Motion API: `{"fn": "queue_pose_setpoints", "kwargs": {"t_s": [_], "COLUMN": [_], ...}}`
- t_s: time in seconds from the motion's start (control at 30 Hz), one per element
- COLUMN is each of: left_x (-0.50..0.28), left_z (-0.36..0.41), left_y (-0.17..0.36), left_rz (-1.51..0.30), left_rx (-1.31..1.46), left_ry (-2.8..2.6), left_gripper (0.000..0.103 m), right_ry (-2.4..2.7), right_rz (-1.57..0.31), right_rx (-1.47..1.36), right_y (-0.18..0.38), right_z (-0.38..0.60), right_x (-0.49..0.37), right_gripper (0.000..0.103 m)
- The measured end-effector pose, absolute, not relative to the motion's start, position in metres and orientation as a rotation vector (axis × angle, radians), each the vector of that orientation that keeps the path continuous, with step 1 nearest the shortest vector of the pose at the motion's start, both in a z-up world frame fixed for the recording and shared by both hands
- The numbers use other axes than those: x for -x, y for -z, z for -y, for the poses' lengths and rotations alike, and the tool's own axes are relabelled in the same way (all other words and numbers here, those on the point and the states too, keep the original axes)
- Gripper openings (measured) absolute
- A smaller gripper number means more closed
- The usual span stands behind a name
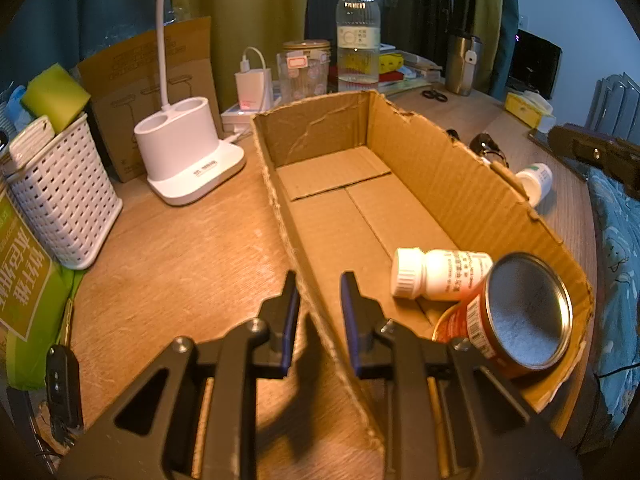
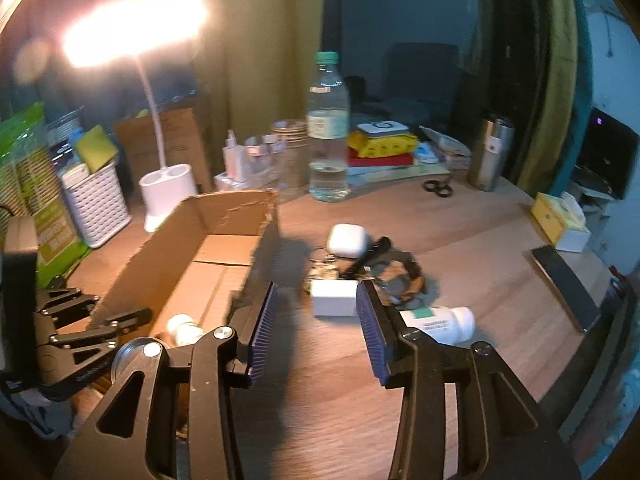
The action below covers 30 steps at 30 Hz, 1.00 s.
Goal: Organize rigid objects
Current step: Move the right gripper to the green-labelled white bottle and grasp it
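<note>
An open cardboard box (image 1: 432, 184) lies on the wooden table; it also shows in the right wrist view (image 2: 224, 216). Inside its near end lie a white pill bottle (image 1: 436, 274) and a red tin can (image 1: 516, 316) on its side. My left gripper (image 1: 320, 300) straddles the box's left wall, the jaws a little apart with the wall's edge between them. My right gripper (image 2: 316, 304) is open and empty, just right of the box. Ahead of it lie a small white box (image 2: 334, 298), a white bottle with a green label (image 2: 440, 322), a white earbud case (image 2: 347, 240) and dark glasses (image 2: 400, 270).
A white lamp base (image 1: 188, 152), a white basket (image 1: 64, 196) and a green packet (image 1: 28, 292) stand left of the box. A water bottle (image 2: 328, 132), a steel tumbler (image 2: 490, 156), scissors (image 2: 438, 188), a tissue box (image 2: 560, 222) and a phone (image 2: 566, 286) lie behind and right.
</note>
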<state>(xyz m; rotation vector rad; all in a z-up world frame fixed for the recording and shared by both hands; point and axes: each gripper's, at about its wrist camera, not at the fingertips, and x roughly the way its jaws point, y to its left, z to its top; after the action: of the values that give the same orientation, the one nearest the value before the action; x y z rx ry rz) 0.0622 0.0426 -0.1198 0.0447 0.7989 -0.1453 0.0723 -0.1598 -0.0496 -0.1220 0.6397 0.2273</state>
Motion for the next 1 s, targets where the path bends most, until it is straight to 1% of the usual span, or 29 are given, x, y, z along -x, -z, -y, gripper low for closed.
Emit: {"fn": "queue_pose_setpoints", "kwargs": {"t_s": [0.07,0.13,0.4,1.0], "left_x": [-0.062,-0.062,-0.062,-0.062], "left_z": [-0.043,-0.043,-0.043,-0.043], "left_y": [0.120,0.120,0.120,0.120], "left_rz": [-0.799,-0.799,-0.799,-0.800], "left_rx": [-0.045,-0.045,-0.045,-0.043], "left_ry": [0.145,0.145,0.145,0.145], "left_gripper": [0.021,0.021,0.021,0.021], "right_ry": [-0.207,-0.184,-0.109,0.094], "right_rz": [-0.640,-0.639,-0.649,-0.755], "right_rx": [0.120,0.117,0.087,-0.068], "right_y": [0.050,0.051,0.061,0.099], "right_z": [0.165,0.172,0.196,0.245], "right_x": [-0.073,-0.075,-0.084,-0.127], "right_gripper": [0.049,0.059,0.071,0.071]}}
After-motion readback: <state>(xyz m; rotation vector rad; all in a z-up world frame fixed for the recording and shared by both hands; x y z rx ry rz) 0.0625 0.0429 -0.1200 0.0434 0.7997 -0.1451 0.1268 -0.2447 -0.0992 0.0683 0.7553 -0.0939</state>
